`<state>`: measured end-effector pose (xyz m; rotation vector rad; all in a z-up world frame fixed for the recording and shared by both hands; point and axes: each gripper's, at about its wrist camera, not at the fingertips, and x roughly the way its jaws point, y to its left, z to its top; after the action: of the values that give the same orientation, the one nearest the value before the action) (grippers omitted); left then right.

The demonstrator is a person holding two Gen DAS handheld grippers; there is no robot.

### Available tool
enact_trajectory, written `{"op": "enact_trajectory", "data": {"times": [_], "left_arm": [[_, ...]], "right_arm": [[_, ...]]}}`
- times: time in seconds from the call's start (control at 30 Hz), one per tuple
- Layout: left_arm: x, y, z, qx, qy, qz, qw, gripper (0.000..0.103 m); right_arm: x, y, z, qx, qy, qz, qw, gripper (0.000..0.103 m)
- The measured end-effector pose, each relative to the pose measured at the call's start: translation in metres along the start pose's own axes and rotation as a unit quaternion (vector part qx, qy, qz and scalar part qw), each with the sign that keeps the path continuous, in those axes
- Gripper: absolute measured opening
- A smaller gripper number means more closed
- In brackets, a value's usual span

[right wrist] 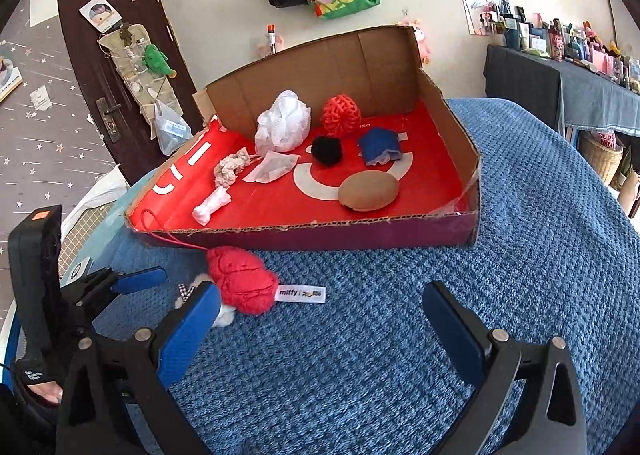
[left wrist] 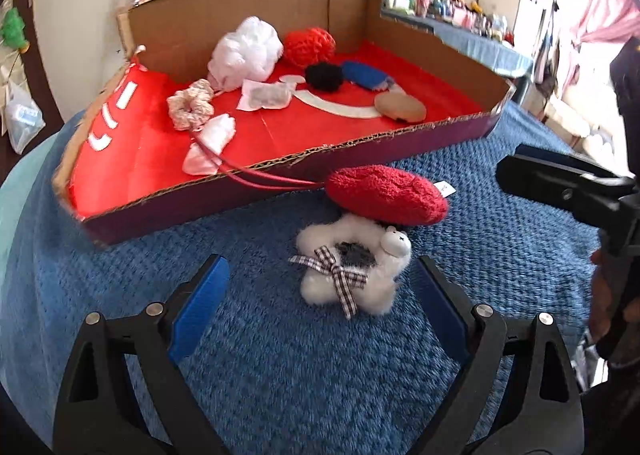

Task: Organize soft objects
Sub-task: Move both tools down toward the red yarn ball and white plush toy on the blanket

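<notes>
While the left tool [left wrist: 320, 291] hung over the blue knitted blanket [left wrist: 280, 375] with its blue pads spread wide and nothing between them, a white plush star [left wrist: 352, 271] with a checked bow lay just ahead of it, on the blanket in front of the cardboard box [left wrist: 280, 179]. A red fuzzy pouch [left wrist: 386, 195] lay against the star's far edge, between the star and the box's low front wall, and its red cord ran up over that wall into the box. The right tool [right wrist: 320, 319] was likewise wide open and empty, hovering above the blanket before the box, well to the right of the pouch [right wrist: 240, 283], whose white label read "miffy". Inside the box, on its red floor, a white mesh sponge [left wrist: 246, 51] and a red knitted ball [left wrist: 310, 45] sat near the tall back wall. In front of them lay a black pom-pom [left wrist: 324, 77] and a blue cloth piece [left wrist: 366, 75], with a tan round pad [left wrist: 400, 107] nearer the front wall on the right. Toward the box's left side lay a pale scrunchie [left wrist: 190, 105], a clear packet [left wrist: 264, 95] and a small white fabric piece [left wrist: 212, 139]. In the right wrist view the left tool [right wrist: 160, 291] appeared at the left, beside the pouch.
</notes>
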<state>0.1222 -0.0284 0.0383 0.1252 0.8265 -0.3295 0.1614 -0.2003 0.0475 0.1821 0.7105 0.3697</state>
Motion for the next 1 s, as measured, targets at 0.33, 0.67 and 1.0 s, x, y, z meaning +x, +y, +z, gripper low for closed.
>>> {"op": "enact_trajectory", "data": {"times": [0.33,0.67,1.0], "left_arm": [[0.008,0.018,0.0,0.018,0.017,0.059,0.998,0.094],[-0.009,0.038,0.001,0.026,0.004,0.044,0.9987,0.093],[0.019,0.022,0.016,0.037,0.025,0.019,0.9988,0.094]], "right_arm": [[0.009,-0.001,0.003,-0.005,0.017,0.005,1.0,0.103],[0.028,0.013,0.011,-0.013,0.05,0.07,0.996,0.103],[0.04,0.02,0.016,-0.036,0.068,0.086,0.993,0.102]]}}
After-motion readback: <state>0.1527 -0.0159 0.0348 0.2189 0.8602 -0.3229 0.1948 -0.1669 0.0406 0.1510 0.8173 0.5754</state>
